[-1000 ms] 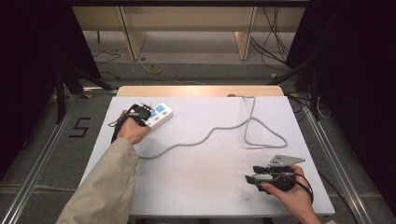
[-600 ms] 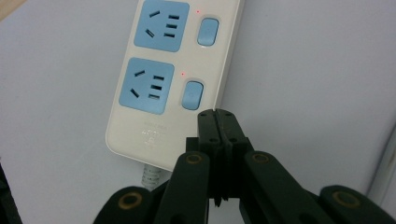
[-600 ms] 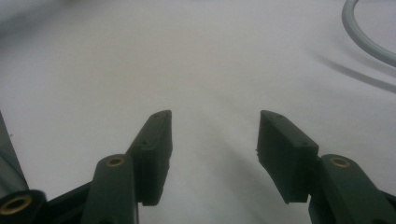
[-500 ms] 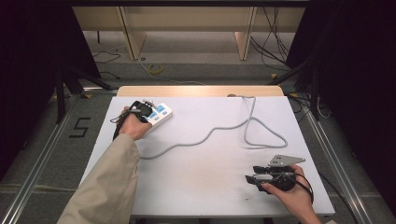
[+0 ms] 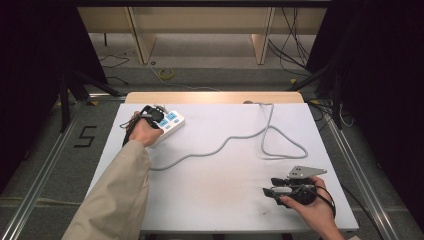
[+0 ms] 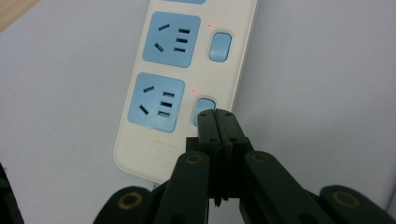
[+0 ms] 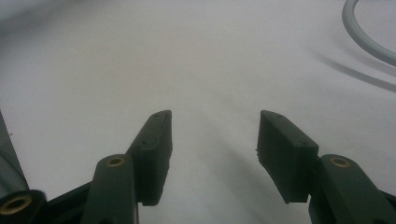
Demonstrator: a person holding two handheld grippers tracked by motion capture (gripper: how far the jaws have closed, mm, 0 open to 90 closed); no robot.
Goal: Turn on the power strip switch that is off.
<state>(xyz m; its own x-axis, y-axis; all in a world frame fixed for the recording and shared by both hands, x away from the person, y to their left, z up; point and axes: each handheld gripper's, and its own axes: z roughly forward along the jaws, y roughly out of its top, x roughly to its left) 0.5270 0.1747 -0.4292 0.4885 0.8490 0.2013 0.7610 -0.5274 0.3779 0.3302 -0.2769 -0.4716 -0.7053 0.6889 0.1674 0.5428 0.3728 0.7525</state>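
Note:
A cream power strip [image 5: 167, 125] [image 6: 187, 70] with blue sockets and blue rocker switches lies at the table's far left. My left gripper [image 5: 150, 114] [image 6: 217, 114] is shut with nothing held, and its tips rest on the nearest blue switch [image 6: 203, 106]. Small red lights glow beside two switches. A grey cable [image 5: 235, 137] runs from the strip across the table and loops at the right. Near the front right edge my right gripper [image 5: 270, 187] [image 7: 212, 135] lies low over the bare tabletop, open, jaws wide apart.
The white table [image 5: 215, 200] has a wooden strip along its far edge. The cable's loop [image 5: 282, 145] [image 7: 369, 42] lies just beyond the right gripper. Metal rails, a floor mark and loose wires surround the table.
My left gripper has shifted slightly along the power strip toward its near end. The right gripper has stayed put.

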